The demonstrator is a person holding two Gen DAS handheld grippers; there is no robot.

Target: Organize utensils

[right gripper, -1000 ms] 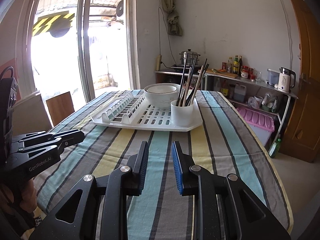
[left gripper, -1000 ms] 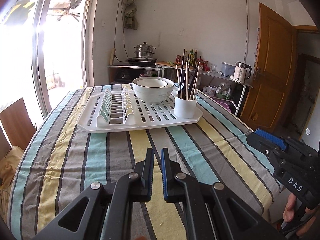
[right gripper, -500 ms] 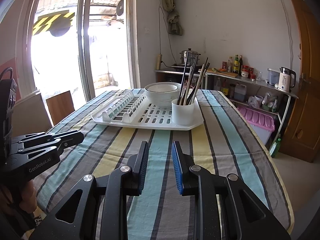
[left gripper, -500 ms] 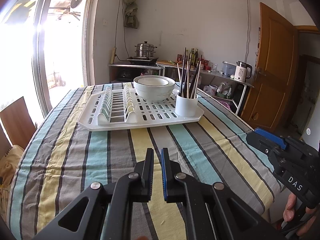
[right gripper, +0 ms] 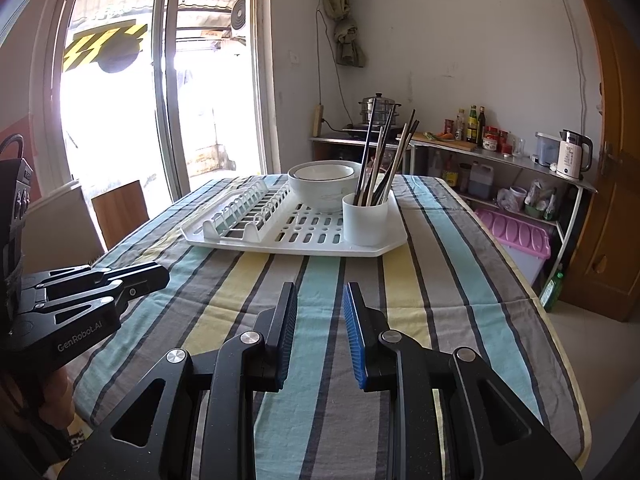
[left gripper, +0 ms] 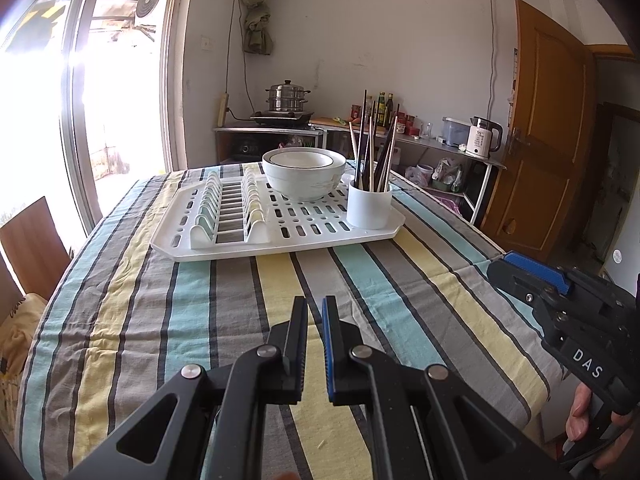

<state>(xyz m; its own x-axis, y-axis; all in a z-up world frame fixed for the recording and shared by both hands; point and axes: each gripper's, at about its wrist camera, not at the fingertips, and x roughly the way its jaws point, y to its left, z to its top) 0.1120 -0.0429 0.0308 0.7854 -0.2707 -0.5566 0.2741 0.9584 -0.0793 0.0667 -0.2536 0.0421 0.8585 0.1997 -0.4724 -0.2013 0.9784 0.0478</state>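
Left gripper (left gripper: 315,344) tilted down toward 12 o'clock, jaws narrowly parted, empty. Right gripper (right gripper: 320,336) at its 3 o'clock, jaws wider, empty.

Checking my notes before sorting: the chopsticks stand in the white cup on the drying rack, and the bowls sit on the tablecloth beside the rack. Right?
Not quite. The bowls sit on the drying rack itself, behind the white cup holding the chopsticks, as the right wrist view shows.

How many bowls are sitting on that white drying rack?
2. They are nested, the smaller bowl inside the larger bowl, at the back of the drying rack, beside the white chopstick cup. A third underneath could be hidden.
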